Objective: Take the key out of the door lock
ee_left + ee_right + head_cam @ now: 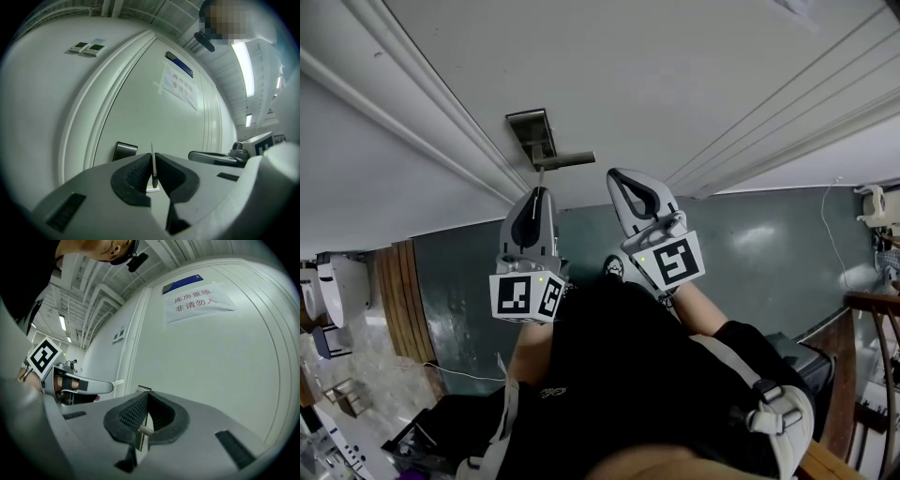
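Likely light, stiff, slick: thin flat silver metal key [152, 151], clamped across its flat faces in left claw [153, 161]. Closed, empty: right claw [143, 401].

I count one door [628, 75], one lock plate [530, 127], one lever handle [565, 159], one key [153, 161], one paper notice [180, 86], two wall switches [77, 47] [97, 48], two grippers, left gripper [153, 159] and right gripper [144, 397].

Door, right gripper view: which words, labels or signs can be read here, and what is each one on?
"库房重地 / 非请勿入": red print, two lines, on the paper notice stuck to the door.
Blue plate above the notice: too blurred to read.
Nothing else legible.
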Demonstrator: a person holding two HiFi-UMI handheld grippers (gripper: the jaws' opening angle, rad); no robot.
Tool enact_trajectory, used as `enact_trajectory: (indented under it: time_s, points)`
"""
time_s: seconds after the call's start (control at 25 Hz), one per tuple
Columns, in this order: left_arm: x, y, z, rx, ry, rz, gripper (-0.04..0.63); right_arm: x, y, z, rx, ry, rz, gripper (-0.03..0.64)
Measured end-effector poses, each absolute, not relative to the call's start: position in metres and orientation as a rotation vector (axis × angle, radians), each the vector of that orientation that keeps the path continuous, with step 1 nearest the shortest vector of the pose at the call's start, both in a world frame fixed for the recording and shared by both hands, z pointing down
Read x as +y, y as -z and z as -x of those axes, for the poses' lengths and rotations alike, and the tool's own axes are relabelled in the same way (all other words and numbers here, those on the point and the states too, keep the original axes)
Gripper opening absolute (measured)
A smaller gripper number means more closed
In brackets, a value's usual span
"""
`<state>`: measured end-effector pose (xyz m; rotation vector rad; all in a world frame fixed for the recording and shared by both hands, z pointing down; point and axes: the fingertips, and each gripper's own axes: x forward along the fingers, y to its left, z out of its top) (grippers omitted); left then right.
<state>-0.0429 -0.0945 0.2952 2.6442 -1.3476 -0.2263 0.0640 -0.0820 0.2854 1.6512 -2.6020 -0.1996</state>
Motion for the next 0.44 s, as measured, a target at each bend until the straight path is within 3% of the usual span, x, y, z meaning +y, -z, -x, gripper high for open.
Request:
enact_trajectory:
  time_s: [0.44]
  points:
    - [-0.0981,-0.2991,0.0362,-1.321,0.215,-2.655,0.037,-0.0846,-0.2875,-0.0709,-2.587,0.194,-1.681,0.008]
